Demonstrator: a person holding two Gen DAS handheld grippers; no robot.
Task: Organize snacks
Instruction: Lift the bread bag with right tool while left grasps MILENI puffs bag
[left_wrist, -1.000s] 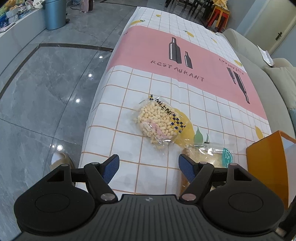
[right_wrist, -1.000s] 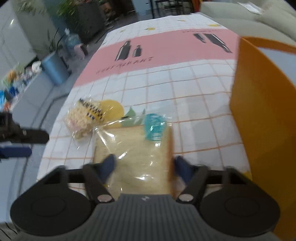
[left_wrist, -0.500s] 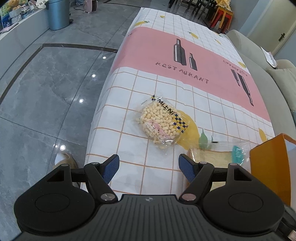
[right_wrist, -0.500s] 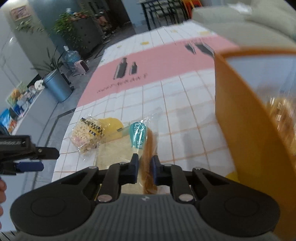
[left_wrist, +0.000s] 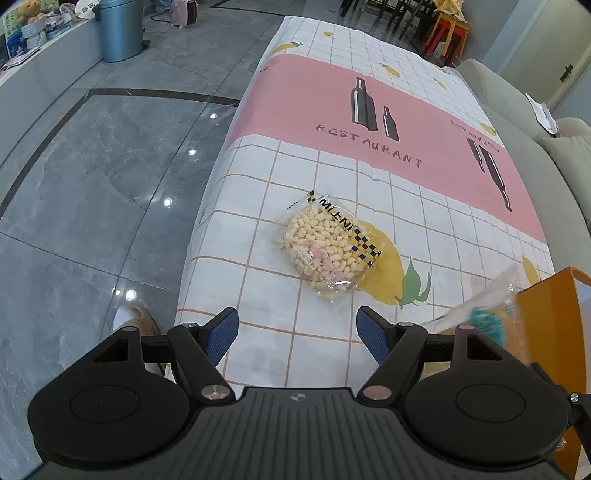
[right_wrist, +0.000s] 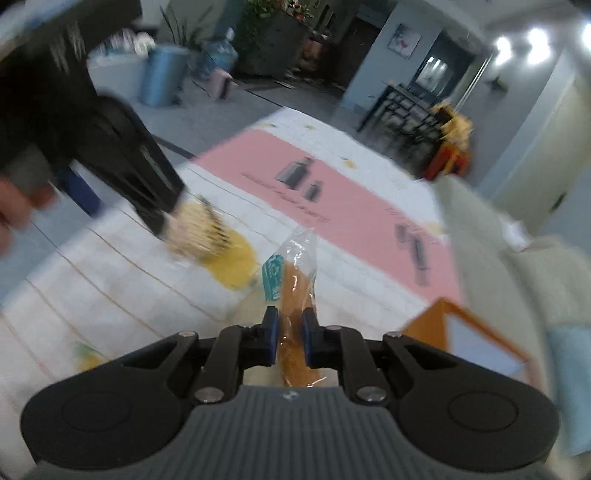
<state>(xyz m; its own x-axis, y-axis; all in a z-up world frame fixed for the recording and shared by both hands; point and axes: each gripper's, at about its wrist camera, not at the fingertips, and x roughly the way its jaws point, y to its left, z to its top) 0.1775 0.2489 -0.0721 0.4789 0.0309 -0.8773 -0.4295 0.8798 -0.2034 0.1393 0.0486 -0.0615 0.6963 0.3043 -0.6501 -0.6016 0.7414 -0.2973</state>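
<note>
A home living room is indicated; a sofa (left_wrist: 517, 110), a clothed table (left_wrist: 369, 155), grey floor tiles (left_wrist: 92, 166) and plants (right_wrist: 266, 22) are seen.

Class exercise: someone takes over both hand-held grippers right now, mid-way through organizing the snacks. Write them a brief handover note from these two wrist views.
Right hand-held gripper: shut on the bagged bread slice, held off the table.
Left hand-held gripper: open, holding nothing, fingers pointed at the peanut bag.
Peanut bag lies on the tablecloth, partly over the printed lemon.
Orange box stands at the table's right side.
Done: bread gripped.
Left: probably put the bread in the box, then the peanuts.
</note>
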